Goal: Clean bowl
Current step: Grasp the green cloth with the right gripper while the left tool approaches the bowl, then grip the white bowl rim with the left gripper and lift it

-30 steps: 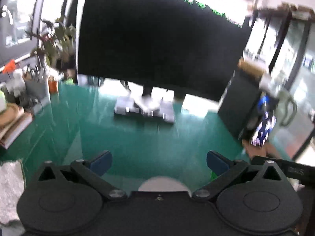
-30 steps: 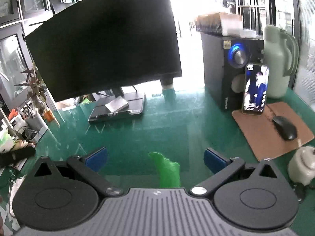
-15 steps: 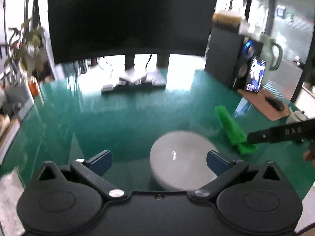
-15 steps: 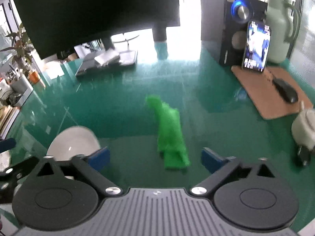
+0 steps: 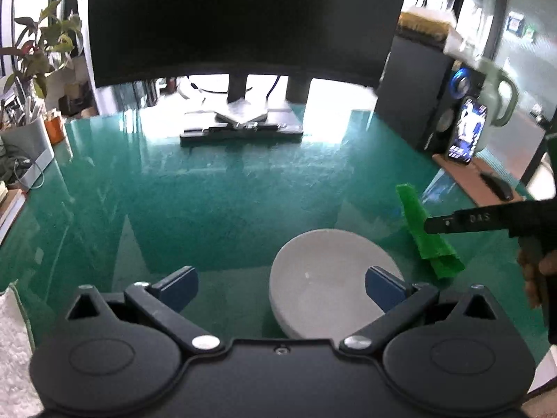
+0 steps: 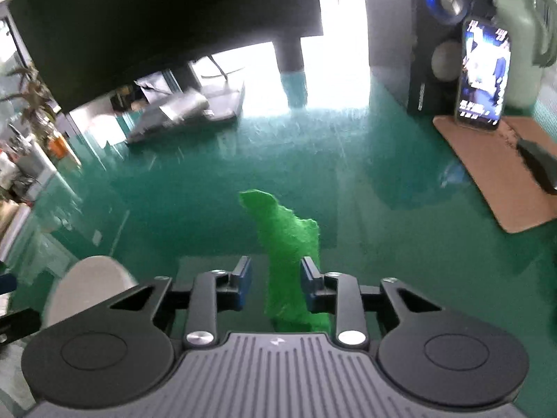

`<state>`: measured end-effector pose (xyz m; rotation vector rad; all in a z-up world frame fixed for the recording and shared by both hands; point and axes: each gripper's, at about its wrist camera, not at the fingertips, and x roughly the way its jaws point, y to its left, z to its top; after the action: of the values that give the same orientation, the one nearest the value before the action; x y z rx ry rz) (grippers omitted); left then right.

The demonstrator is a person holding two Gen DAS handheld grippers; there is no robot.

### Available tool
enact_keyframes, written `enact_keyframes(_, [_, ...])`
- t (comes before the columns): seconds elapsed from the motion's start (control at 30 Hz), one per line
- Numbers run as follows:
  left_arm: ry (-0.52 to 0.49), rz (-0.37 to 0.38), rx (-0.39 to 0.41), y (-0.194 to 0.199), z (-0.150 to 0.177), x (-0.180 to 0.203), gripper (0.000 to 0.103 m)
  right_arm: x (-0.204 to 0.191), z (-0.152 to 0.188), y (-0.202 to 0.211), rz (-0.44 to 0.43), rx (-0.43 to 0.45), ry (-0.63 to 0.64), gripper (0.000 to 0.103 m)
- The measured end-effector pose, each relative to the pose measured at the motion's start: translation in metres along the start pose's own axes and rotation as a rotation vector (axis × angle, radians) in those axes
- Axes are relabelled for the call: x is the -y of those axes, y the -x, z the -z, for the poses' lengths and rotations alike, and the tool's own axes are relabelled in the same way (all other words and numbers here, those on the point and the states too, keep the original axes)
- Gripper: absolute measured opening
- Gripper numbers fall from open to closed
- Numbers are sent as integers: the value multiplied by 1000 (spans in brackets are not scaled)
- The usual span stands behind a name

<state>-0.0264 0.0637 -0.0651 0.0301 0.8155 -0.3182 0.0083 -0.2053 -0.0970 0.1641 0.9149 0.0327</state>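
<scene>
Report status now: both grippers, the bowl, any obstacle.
Left gripper open, bowl below it, untouched. Right gripper jaws opening, green cloth between them, not clamped. Nothing blocking the bowl.

Backlit by blown-out window; glare on green table (image 5: 209, 188); motion blur, fisheye-warped edges.

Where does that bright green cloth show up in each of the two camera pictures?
Left wrist view: the green cloth lies at the right, beside the white bowl, partly crossed by the other gripper's dark finger.
Right wrist view: it sits low in the centre, between the fingers of the right gripper, whose jaws are opening.
Shared landmark: the lit phone leaning at the far right of the green table.
</scene>
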Motion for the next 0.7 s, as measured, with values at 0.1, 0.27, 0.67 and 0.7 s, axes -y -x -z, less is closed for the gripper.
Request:
enact_keyframes(0.1, [-3,-18,-26,-7,-1,1,103,2,-2,-17,30,-26,19,30])
enact_keyframes(0.27, [-24,-13,-72,-20,-4,4,103,2,-2,-24,42,-24,35,31])
enact_keyframes(0.67, [-70,8,-100,-28,-3,10,103,-10,10,-22,107,10,171,19])
enact_keyframes(0.7, [-72,8,-98,-28,-3,11,103,-8,9,-21,101,7,162,9])
